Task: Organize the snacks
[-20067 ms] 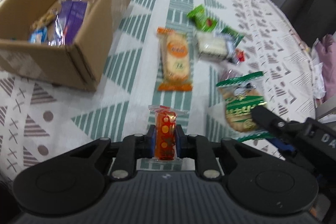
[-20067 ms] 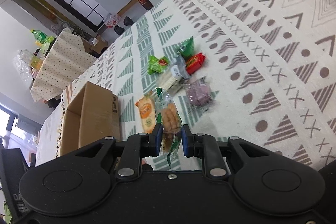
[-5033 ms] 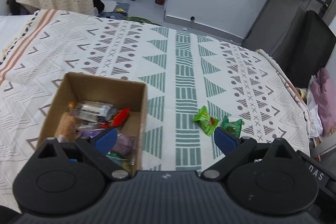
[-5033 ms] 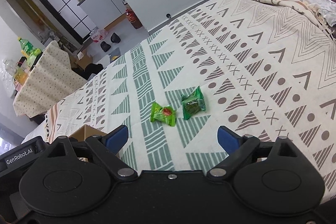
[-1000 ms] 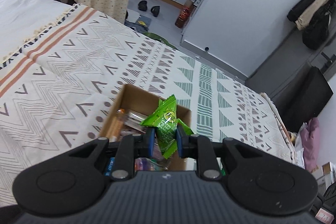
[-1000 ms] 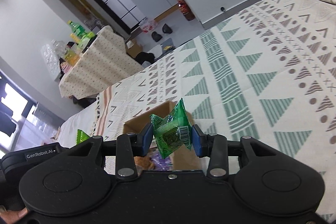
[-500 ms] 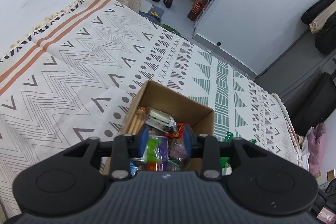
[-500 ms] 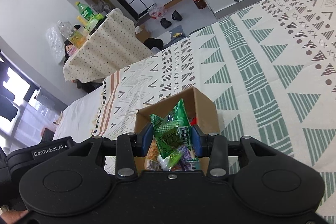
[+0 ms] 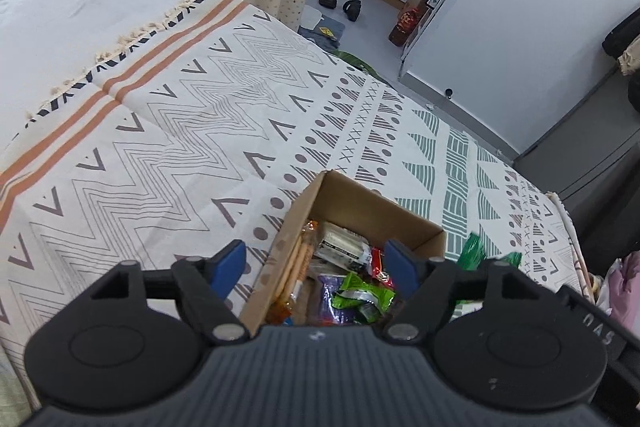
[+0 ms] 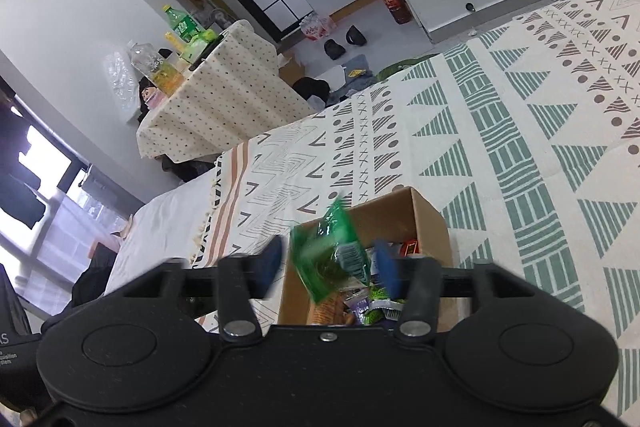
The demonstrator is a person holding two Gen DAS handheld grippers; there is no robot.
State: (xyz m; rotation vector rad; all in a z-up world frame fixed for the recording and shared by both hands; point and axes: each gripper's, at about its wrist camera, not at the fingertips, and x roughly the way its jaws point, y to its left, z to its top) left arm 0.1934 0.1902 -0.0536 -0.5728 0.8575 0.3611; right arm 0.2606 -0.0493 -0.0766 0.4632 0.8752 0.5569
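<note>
A cardboard box (image 9: 362, 201) with several snack packets stands on the patterned bedspread; it also shows in the right wrist view (image 10: 396, 215). My left gripper (image 9: 316, 265) is open and empty above the box. A bright green packet (image 9: 362, 297) lies on top of the snacks inside. My right gripper (image 10: 330, 265) is open above the box. A dark green packet (image 10: 330, 251) hangs blurred between its parted fingers, apart from both pads, over the box. The same packet shows at the right of the left wrist view (image 9: 472, 253).
The bedspread (image 9: 180, 131) stretches left and beyond the box. A table with a dotted cloth (image 10: 216, 103) holds bottles at the bed's far side. Shoes and a red bottle stand on the floor (image 9: 348, 7) by a white wall.
Both grippers have opened. The left one's bright green packet now lies in the box. The right one's dark green packet has come free and is dropping toward the box.
</note>
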